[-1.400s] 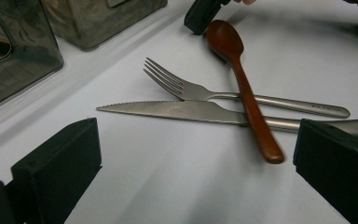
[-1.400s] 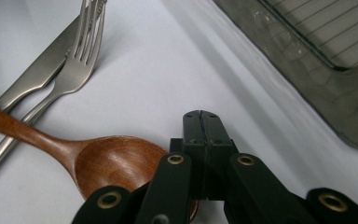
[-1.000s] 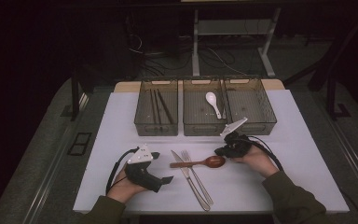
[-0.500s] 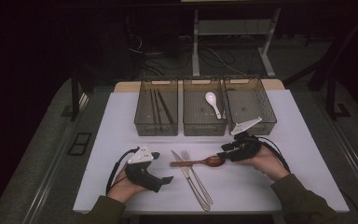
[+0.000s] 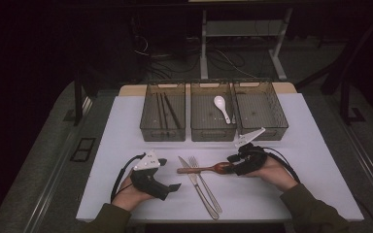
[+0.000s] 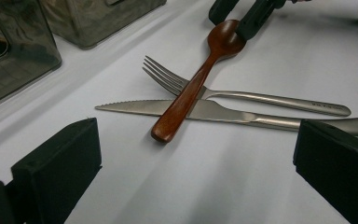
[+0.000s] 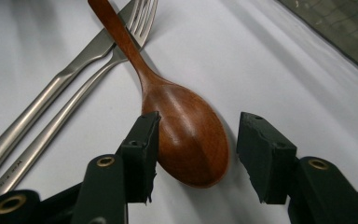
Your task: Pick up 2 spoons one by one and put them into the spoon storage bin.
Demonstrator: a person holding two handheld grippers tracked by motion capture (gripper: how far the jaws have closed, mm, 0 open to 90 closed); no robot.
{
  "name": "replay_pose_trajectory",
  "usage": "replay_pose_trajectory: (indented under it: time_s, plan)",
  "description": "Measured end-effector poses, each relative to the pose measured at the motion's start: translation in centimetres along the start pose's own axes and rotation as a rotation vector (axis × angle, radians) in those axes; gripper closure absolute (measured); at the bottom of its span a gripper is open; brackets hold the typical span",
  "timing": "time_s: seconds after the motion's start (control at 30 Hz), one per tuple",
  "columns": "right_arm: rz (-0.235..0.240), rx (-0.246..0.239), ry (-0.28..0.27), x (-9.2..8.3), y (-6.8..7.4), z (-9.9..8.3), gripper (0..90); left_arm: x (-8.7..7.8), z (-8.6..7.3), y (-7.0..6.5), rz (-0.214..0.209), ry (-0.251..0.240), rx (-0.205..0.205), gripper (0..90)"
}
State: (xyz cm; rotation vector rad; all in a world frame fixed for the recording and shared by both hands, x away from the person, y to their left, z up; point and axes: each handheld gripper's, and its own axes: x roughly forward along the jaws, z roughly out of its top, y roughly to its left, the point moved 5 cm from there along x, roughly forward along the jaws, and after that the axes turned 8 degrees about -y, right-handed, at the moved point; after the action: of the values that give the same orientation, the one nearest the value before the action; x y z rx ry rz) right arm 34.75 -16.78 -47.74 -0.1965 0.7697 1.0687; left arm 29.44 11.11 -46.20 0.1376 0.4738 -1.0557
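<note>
The wooden spoon (image 7: 177, 116) is laid on the white counter (image 5: 320, 160), bowl down toward the right gripper (image 7: 196, 154), its handle crossed over the knife (image 6: 205, 111) and the fork (image 6: 261, 98) so that the far end is propped off the surface. The bowl is bracketed by the right fingers (image 7: 142, 154): the jaws have just been opening and now stand partly apart; the left pad is seen right beside the bowl's edge, the right pad is clear of it, and no squeeze is shown. The spoon is judged to be resting on its own weight, either just released or being lined up for a grasp at the bowl, the widest part.

The left gripper (image 5: 150, 177) is rested on the counter near the knife tip, its jaws wide apart with nothing between them, apparently parked.

Behind, three clear bins are lined up: chopsticks (image 5: 167, 110) in the left bin (image 5: 145, 127), a white ceramic spoon (image 5: 221, 108) in the middle bin (image 5: 196, 131), the right bin (image 5: 279, 121) bare. Sorting by type is suggested.
</note>
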Motion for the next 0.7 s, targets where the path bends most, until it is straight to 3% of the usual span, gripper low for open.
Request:
replay_pose_trajectory:
  time_s: [0.4, 0.47, 0.5, 0.7]
  plan:
    - [-0.006, -0.061, 0.043, 0.41, 0.81, -0.24, 50.4, -0.02, 0.00, 0.02, 0.000, 0.000, 0.000, 0.0]
    - [-0.001, -0.082, 0.055, 0.38, 1.04, -0.29, 51.1, -0.01, 0.01, 0.02, 0.000, 0.000, 0.001, 0.0]
    - [-0.001, -0.124, 0.067, 0.32, 0.97, -0.37, 51.8, -0.01, 0.00, 0.01, 0.000, 0.000, 0.001, 0.0]
    - [0.016, -0.136, 0.082, 0.15, 1.04, -0.44, 59.4, 0.01, 0.00, 0.00, -0.001, 0.001, 0.001, 0.0]
